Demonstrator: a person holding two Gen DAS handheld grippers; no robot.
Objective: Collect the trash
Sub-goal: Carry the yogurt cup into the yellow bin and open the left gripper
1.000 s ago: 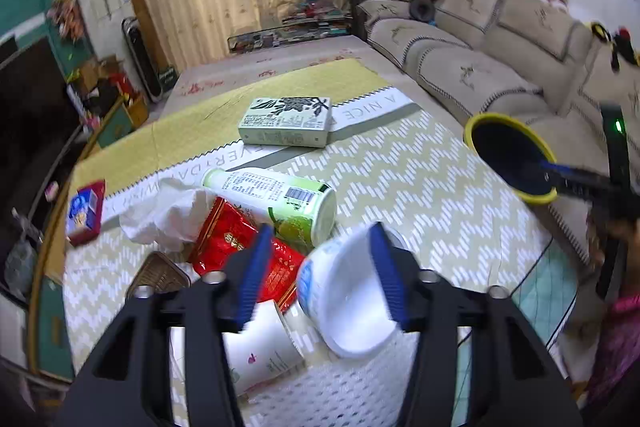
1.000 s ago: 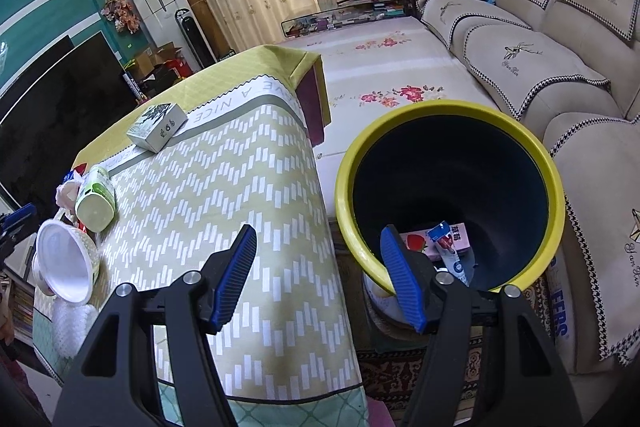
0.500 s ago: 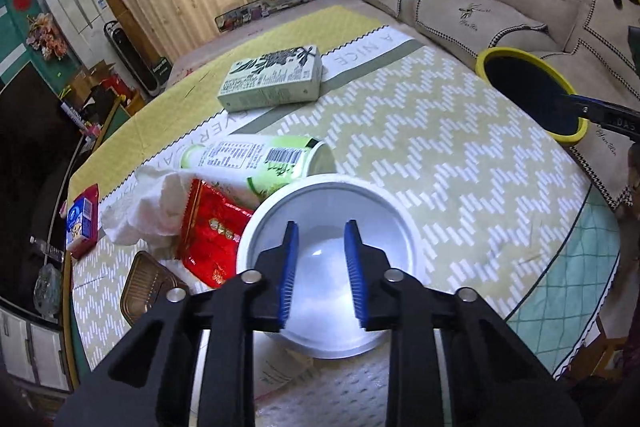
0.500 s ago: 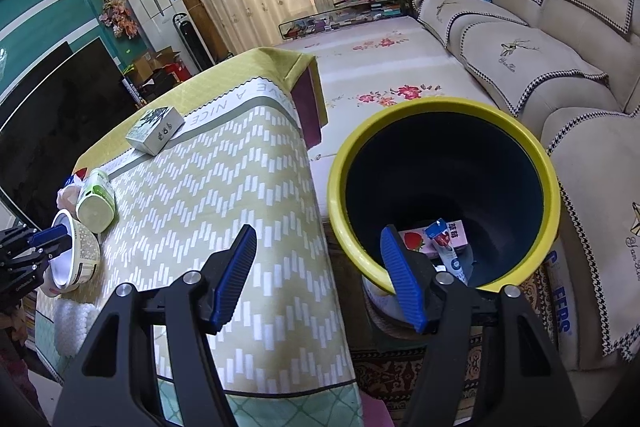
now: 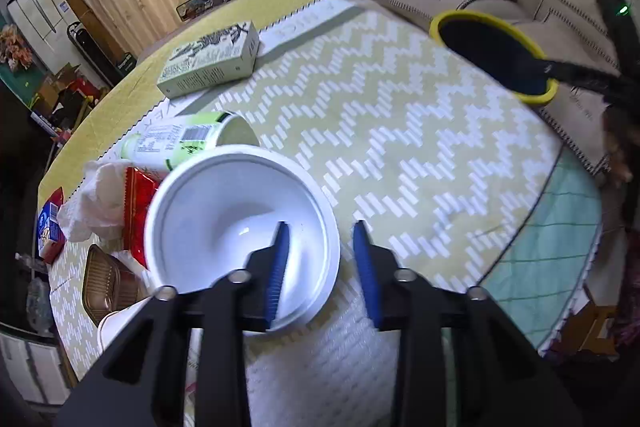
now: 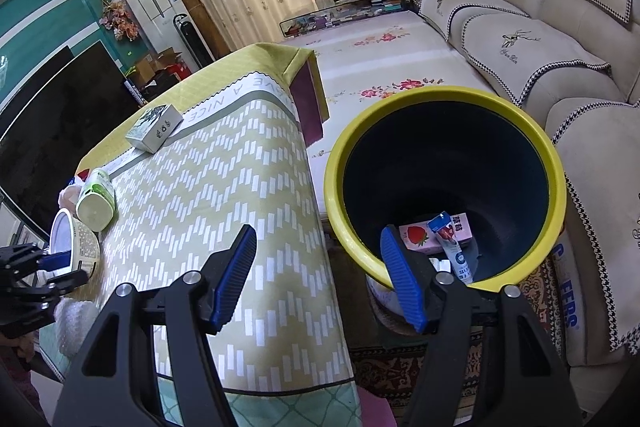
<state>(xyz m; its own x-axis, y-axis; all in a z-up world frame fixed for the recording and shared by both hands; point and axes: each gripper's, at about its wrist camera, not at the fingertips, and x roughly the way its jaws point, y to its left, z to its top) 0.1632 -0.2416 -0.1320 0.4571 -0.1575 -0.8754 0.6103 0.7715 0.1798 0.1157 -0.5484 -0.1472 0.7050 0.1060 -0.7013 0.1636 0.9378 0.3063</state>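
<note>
White and thin-walled, the bowl (image 5: pixel 224 219) lies at the near left of the table (image 5: pixel 400 131). It leans on a heap of litter: crumpled tissue (image 5: pixel 96 199), a red wrapper (image 5: pixel 138 211) and a green-labelled cup (image 5: pixel 176 143) on its side.

The left gripper (image 5: pixel 320 227) straddles the bowl's right wall, with one finger inside and one outside. Its jaws have just been closing around that wall, though the outer pad still seems a sliver off the rim.

The grip will likely go best if the wall sits deeper between the pads and they close gently, since a bowl this light may buckle or pivot. It should then rise clear of the wrapper and travel right to the yellow-rimmed bin (image 5: pixel 444 21).

The right gripper (image 6: pixel 318 233) hangs at the bin's near rim, fingers spread and empty.
</note>
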